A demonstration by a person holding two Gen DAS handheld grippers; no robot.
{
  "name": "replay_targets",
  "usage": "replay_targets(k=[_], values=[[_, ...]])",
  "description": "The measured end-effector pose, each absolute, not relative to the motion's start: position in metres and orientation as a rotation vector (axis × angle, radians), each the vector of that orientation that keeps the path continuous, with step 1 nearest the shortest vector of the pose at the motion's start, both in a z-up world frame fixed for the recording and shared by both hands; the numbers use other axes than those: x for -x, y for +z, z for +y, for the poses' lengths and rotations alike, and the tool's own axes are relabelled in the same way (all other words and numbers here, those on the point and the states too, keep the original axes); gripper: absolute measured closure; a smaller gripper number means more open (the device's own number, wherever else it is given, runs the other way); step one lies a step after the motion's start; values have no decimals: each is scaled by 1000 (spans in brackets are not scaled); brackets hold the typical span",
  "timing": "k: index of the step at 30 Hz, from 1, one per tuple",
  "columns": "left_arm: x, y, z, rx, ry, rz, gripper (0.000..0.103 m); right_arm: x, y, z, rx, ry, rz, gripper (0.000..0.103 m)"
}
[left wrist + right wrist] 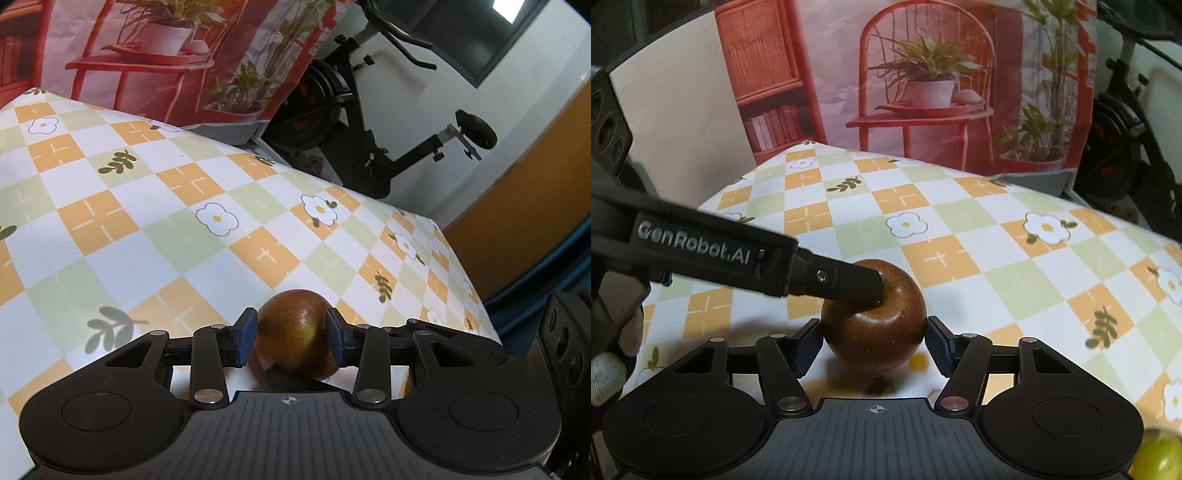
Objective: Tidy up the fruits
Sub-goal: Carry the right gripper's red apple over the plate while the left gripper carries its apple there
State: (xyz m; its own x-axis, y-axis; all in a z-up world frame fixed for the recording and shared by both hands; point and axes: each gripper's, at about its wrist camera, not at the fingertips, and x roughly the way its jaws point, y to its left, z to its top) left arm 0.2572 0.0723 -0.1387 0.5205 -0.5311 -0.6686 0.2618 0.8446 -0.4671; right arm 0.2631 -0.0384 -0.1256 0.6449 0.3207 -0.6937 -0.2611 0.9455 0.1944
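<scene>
A dark red apple [295, 328] sits between the blue pads of my left gripper [291, 334], which is shut on it top and bottom, just above the checked tablecloth [155, 221]. In the right wrist view the same apple [875, 332] lies between the pads of my right gripper [873, 341], whose jaws stand around its sides, touching or nearly so. A finger of the left gripper [849, 284] comes in from the left and presses into the apple's stem dimple.
A yellow-green fruit [1156, 458] shows at the bottom right corner. A printed backdrop [923, 92] hangs behind the table. An exercise bike [354, 122] stands beyond the table's far edge. The table's right edge [476, 280] drops off near the left gripper.
</scene>
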Motion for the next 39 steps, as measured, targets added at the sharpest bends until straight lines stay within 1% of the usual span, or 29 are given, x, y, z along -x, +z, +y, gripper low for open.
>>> replay_targets(k=[11,22,31,39], values=[[-234,-132,75,306,-482,916,62,-233,-120,-34,-73,354,810,47],[-209,-113,63,279,-501,890,62,-200,-102,-44,-81,357,758,47],[-191,-94,40,249,-538,868,62,-166,-86,-67,-77,355,696,47],[-181,-83,4,218,-589,858,62,-137,-77,-103,-96,326,650,47]])
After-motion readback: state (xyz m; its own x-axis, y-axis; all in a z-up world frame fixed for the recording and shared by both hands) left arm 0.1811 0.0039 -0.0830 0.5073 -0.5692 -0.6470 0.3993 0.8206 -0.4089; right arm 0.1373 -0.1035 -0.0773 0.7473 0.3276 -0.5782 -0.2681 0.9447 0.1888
